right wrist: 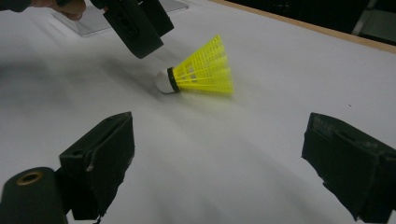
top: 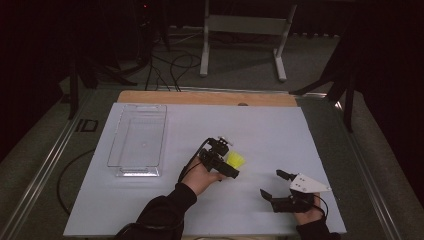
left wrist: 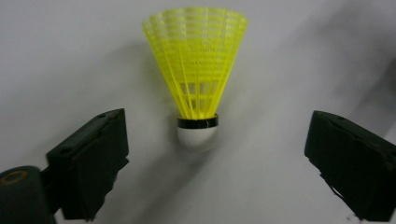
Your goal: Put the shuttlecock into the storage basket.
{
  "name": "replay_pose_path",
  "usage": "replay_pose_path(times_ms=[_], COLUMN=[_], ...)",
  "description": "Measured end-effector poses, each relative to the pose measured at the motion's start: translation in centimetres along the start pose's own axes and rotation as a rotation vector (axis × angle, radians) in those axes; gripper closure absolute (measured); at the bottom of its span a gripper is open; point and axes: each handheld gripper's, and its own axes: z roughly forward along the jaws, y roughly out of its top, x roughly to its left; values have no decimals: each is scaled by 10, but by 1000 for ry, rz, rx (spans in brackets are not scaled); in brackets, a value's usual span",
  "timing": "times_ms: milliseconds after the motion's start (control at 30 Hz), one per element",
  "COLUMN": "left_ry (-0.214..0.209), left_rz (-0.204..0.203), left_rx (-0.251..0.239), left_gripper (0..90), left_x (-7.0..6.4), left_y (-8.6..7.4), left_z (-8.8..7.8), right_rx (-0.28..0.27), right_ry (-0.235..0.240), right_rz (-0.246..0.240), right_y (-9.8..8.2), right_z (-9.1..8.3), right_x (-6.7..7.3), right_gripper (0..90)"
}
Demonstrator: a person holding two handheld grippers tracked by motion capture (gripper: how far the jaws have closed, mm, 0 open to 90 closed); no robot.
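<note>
Yellow shuttlecock (left wrist: 196, 74) – plastic mesh skirt, white cork w/ black band (cork end nearest left gripper cam) – lies on its side, mid-table on white surface.

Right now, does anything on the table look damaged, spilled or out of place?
Nothing stands out. The yellow shuttlecock lies on its side on the white table, skirt intact, with the open left gripper just above its cork end. The clear tray sits square.

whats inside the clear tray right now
Nothing can be seen in the clear tray: the white table cover shows through its bottom. The yellow shuttlecock lies on its side outside it, beneath the open left claw. Nothing covers the tray.
</note>
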Motion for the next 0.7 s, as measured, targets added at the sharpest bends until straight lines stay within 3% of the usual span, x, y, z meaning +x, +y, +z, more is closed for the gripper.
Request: replay_pose_path(times_ms=[267, 500, 700], left_ry=[-6, 23, 29], left_rz=[-20, -29, -8], left_rx=[83, 127, 172], left_gripper=[154, 310, 447], left_x=[4, 4, 2], left_y=[0, 3, 4], left_z=[15, 24, 31], right_rx=[2, 8, 11], right_ry=[1, 6, -6], right_rz=[1, 1, 4], right_y=[0, 0, -1], right_z=[0, 1, 1], right_x=[0, 0, -1], right_gripper=[96, 97, 97])
